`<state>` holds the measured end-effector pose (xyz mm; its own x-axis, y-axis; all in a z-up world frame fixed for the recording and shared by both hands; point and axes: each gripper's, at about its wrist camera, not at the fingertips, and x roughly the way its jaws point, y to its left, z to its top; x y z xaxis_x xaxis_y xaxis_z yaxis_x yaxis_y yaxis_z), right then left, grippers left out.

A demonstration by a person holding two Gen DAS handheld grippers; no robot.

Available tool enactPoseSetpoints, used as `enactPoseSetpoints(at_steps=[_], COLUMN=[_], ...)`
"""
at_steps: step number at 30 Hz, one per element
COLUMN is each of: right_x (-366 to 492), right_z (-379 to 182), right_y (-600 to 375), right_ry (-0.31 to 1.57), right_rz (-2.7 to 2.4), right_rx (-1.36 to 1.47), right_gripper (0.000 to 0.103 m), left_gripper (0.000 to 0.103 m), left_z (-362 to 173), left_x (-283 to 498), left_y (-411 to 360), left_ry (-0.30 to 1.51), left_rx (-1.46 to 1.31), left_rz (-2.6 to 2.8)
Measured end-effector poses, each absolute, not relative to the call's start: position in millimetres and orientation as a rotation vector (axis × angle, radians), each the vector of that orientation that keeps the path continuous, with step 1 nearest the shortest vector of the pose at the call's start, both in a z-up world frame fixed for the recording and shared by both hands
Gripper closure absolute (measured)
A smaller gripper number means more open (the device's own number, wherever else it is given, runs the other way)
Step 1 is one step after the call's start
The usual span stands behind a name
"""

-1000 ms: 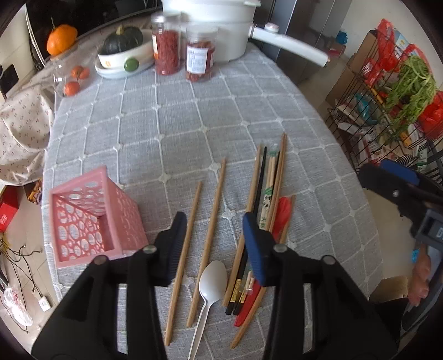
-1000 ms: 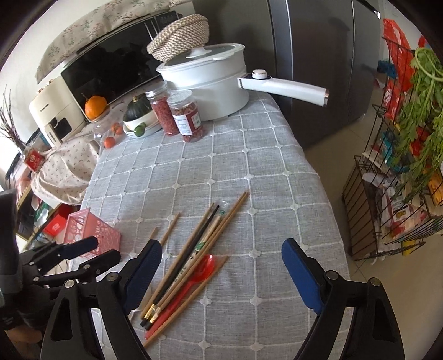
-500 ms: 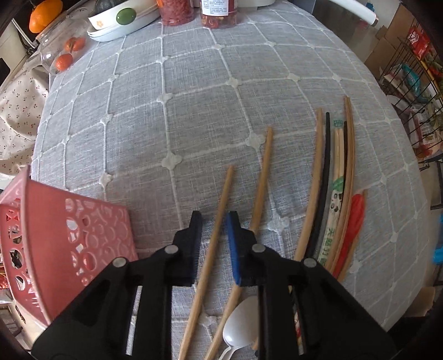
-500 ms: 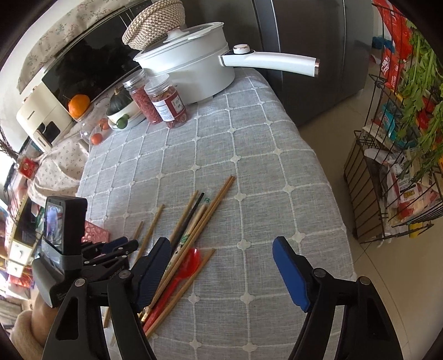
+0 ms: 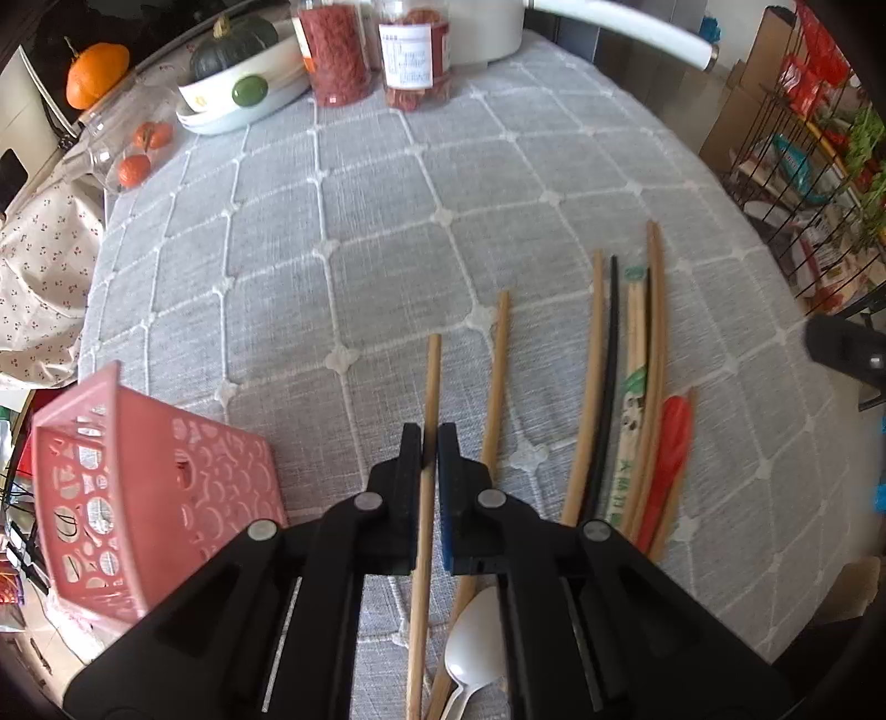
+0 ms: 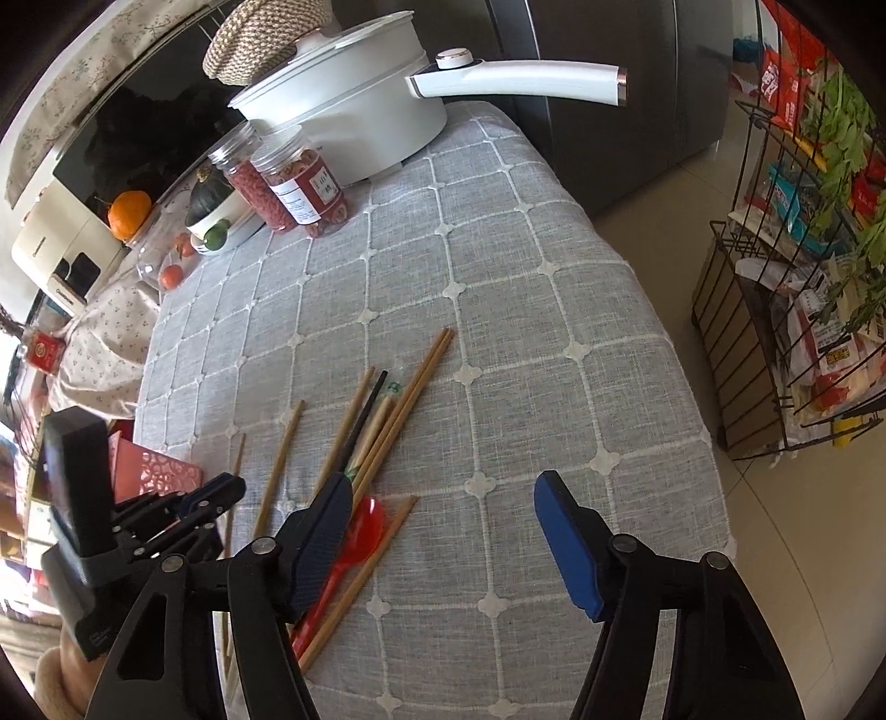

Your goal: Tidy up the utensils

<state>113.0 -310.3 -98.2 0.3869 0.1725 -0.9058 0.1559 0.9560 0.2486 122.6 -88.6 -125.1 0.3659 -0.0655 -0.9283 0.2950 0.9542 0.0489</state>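
The left gripper (image 5: 430,451) has just clamped a wooden chopstick (image 5: 433,382), probably bound for the pink basket (image 5: 138,487). The right gripper (image 6: 443,520), jaws apart though closing, holds nothing above the chopstick bundle (image 6: 387,421).

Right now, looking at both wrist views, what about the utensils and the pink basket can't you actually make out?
- White spoon: left wrist view; handle cut off by the bottom edge, bowl partly behind the left gripper.
- Gripped chopstick: near end runs off the bottom edge.
- Pink basket: blurred; contents not visible. In the right wrist view the left gripper mostly hides it.
- Red spoon: right wrist view; the right gripper covers its handle.
- Jar labels: too small to read.
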Motion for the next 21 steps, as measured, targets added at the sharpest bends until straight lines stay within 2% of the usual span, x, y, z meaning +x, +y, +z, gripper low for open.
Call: enactPoseSetpoints(at_steps=[5, 14, 21], right_x=[123, 154, 170], right_z=[-108, -141, -160], right_y=[-309, -289, -285], right_ry=[1.192, 1.269, 1.303], right_rz=[0.018, 0.025, 0.007], right_rx=[0.356, 0.417, 0.466], right_gripper=[0.053, 0.076, 0.084], left_gripper=[0.097, 0.097, 0.097], left_z=[-81, -36, -21], left_x=[93, 71, 57], left_y=[-79, -46, -20], left_ry=[1.056, 0.918, 0.874], left_rx=[0.182, 0.121, 0.071], left_rz=[-0.282, -0.332, -0.334])
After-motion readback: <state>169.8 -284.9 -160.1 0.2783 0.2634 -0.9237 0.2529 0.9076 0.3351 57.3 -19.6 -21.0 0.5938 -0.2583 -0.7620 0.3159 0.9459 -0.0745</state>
